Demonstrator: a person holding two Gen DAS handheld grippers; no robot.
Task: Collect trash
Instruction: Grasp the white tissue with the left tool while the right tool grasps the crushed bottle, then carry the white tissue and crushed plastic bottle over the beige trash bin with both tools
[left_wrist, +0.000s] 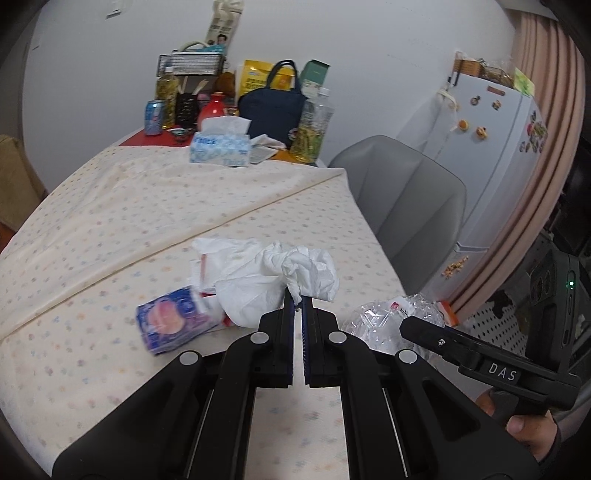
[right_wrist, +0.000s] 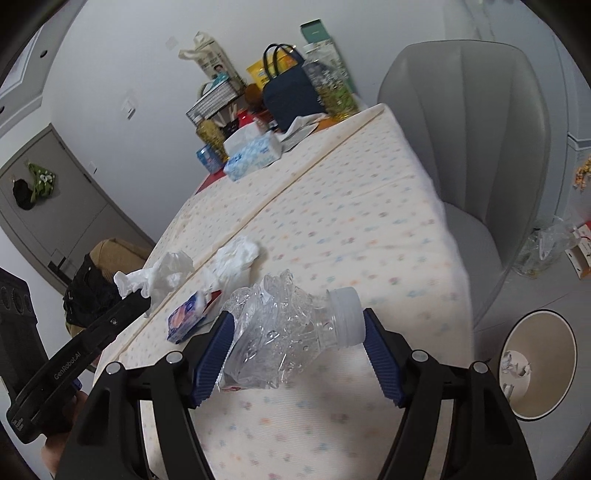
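Observation:
My left gripper (left_wrist: 298, 301) is shut on a crumpled white tissue (left_wrist: 310, 271) and holds it just above the dotted tablecloth (left_wrist: 147, 206); it also shows in the right wrist view (right_wrist: 159, 273). A second white wad (right_wrist: 236, 258), a red-and-white wrapper (left_wrist: 205, 271) and a purple-blue packet (left_wrist: 173, 319) lie on the cloth beside it. My right gripper (right_wrist: 299, 347) has its jaws wide, closed on a crushed clear plastic bottle (right_wrist: 291, 332) with a white cap, held above the table's right edge.
A cream waste bin (right_wrist: 539, 365) with scraps inside stands on the floor at the right. A grey chair (right_wrist: 458, 122) sits by the table. A tissue box (left_wrist: 219, 147), navy bag (left_wrist: 273, 107), bottles and a can crowd the far end. A fridge (left_wrist: 491, 147) stands at the right.

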